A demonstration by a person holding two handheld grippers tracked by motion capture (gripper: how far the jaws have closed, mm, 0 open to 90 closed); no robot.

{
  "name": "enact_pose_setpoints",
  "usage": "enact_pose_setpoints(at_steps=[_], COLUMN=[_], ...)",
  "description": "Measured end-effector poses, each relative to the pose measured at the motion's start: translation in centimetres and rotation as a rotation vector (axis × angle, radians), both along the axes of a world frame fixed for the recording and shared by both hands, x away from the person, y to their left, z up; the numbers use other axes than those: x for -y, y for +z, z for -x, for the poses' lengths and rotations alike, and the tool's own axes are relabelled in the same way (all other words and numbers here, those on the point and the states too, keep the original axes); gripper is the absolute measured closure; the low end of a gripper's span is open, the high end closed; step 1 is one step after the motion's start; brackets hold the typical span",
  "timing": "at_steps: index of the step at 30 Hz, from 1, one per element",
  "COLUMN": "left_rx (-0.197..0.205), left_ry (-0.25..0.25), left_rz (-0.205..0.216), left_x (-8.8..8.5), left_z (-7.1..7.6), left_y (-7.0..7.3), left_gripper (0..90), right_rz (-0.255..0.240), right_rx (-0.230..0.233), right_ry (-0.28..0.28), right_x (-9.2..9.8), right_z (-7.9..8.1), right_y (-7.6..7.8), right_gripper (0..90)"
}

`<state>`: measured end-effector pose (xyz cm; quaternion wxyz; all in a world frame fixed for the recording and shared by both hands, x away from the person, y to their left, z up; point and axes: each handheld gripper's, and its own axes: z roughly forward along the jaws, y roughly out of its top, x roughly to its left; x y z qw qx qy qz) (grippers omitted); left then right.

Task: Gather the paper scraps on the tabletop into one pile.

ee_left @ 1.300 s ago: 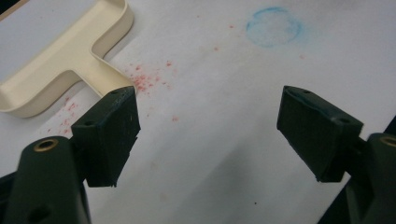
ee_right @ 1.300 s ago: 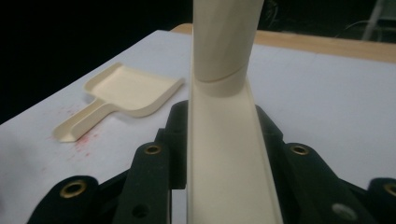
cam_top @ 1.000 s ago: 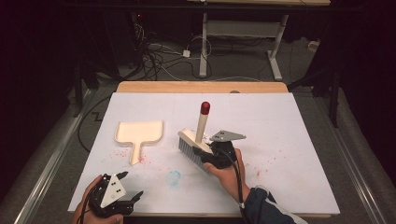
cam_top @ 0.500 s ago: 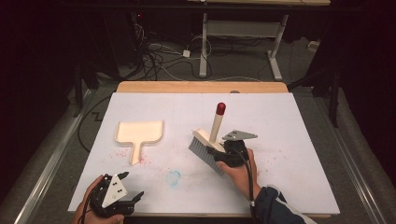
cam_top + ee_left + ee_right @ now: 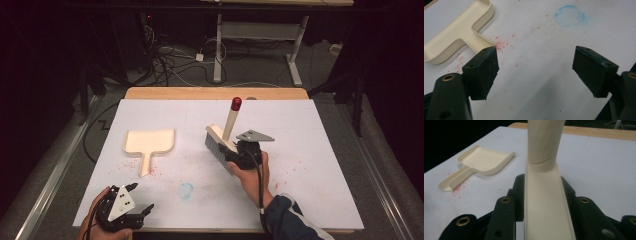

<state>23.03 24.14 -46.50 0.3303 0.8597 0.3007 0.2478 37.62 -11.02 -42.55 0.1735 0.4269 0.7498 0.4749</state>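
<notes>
Brush clamped in the right gripper, dustpan lying flat on white paper.

High view: right gripper [image 5: 239,152] pinches a cream brush [image 5: 221,140] with grey bristles and a red-tipped handle; a cream dustpan [image 5: 148,143] lies well left of it.
Left gripper view: left gripper [image 5: 535,72], matte black jaws wide apart, above red specks [image 5: 500,45].
Right gripper view: jaws closed on the brush's smooth flat back.

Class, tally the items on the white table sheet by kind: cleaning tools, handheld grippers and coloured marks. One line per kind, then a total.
Cleaning tools: 2 (dustpan, brush)
Grippers: 2 (left gripper, right gripper)
Blue ring marks: 1 (blue ring)
Total: 5
</notes>
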Motion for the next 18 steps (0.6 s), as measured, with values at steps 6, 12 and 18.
enact_pose_setpoints(at_steps=[6, 12, 18], left_rx=[0.002, 0.001, -0.001], left_ry=[-0.001, -0.001, -0.005], left_rz=[0.001, 0.006, 0.002], left_x=[-0.1, -0.3, -0.1], left_z=[0.0, 0.0, -0.1], left_y=[0.0, 0.0, 0.0], left_gripper=[20.2, 20.2, 20.2], right_rz=[-0.040, 0.004, -0.003], right_rx=[-0.007, -0.017, -0.038], right_ry=[-0.021, -0.157, -0.257], right_x=[-3.8, -4.2, -1.5], right_z=[-1.7, -3.5, -3.9], right_y=[-0.7, -2.8, -3.0], right_gripper=[67.5, 67.5, 67.4])
